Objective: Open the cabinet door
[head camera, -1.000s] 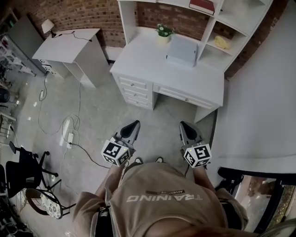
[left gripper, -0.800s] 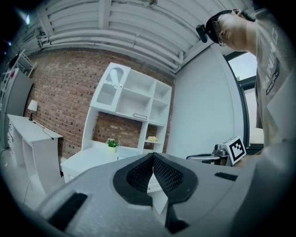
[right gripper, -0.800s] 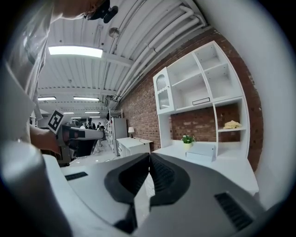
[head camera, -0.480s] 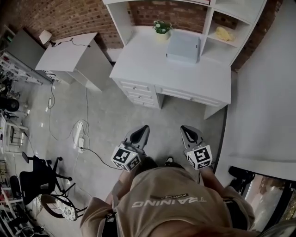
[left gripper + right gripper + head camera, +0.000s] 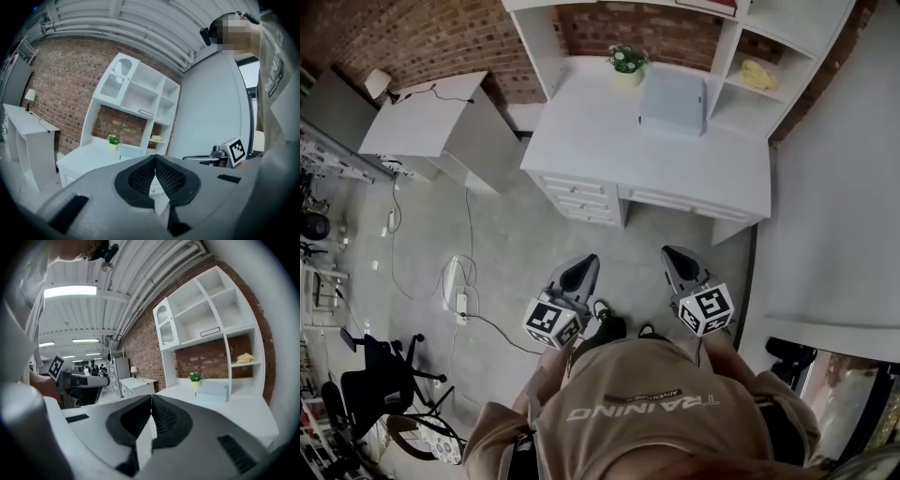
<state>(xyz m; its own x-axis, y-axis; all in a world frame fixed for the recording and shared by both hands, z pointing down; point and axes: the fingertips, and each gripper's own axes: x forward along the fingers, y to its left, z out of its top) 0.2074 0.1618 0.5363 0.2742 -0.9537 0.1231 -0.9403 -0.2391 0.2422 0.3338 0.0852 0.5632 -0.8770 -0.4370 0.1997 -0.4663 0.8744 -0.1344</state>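
Person standing on grey concrete floor [image 5: 506,234], facing a white desk with drawers [image 5: 609,141]. Left gripper [image 5: 582,271] and right gripper [image 5: 675,255] are held low, near the body; each has its jaws pressed together on nothing. The white arched glass-paned cabinet door [image 5: 116,78] sits shut at the far upper left of the white shelf unit [image 5: 145,101], well apart from both grippers.

Brick wall [image 5: 441,37], grey floor [image 5: 516,244]
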